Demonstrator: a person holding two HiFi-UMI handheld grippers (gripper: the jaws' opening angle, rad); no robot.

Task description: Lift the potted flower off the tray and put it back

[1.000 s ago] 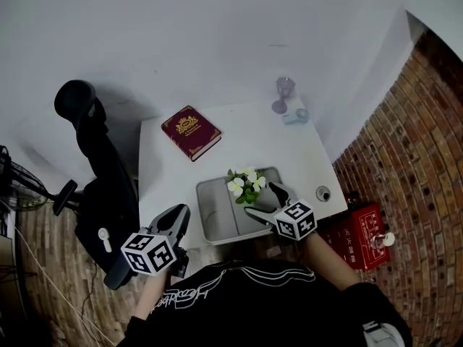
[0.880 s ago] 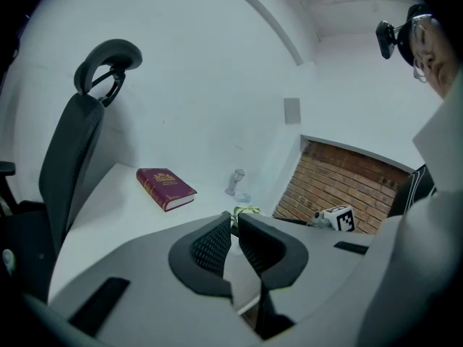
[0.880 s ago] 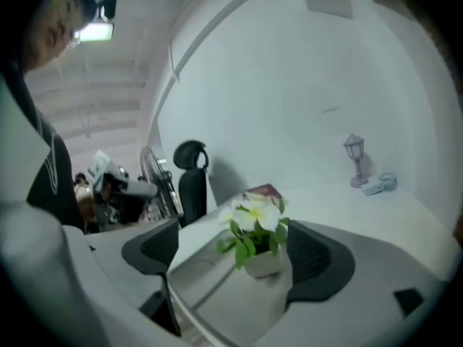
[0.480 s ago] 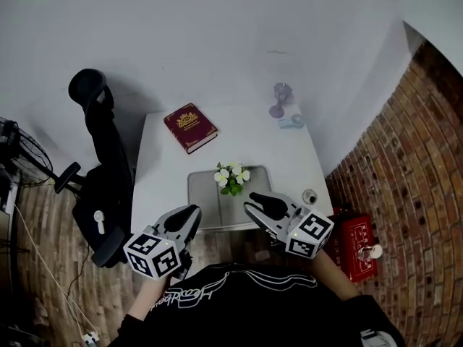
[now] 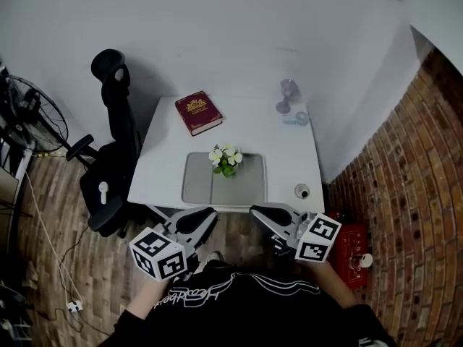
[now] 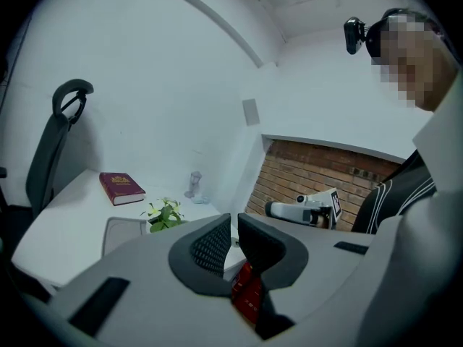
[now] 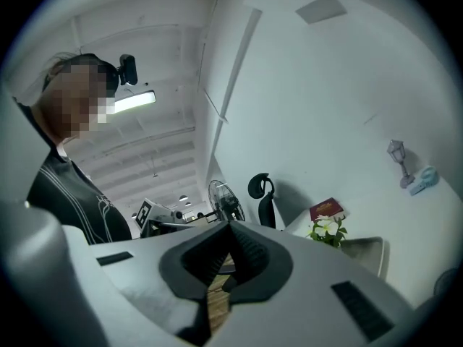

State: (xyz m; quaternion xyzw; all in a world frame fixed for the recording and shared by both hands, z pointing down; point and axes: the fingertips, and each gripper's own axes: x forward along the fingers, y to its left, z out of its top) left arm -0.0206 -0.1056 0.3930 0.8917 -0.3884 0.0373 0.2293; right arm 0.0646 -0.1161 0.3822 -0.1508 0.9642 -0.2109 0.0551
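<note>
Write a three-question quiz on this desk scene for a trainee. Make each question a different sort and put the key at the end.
1. True or false: the potted flower stands on the bare table, beside the tray.
2. In the head view, which lies on the table beyond the tray, towards its far left corner?
A. a red book
B. a laptop
C. a mug
3. In a few words: what black piece of furniture stands at the table's left edge in the head view?

Key
1. False. It stands in the tray, at its far edge.
2. A
3. An office chair.
</note>
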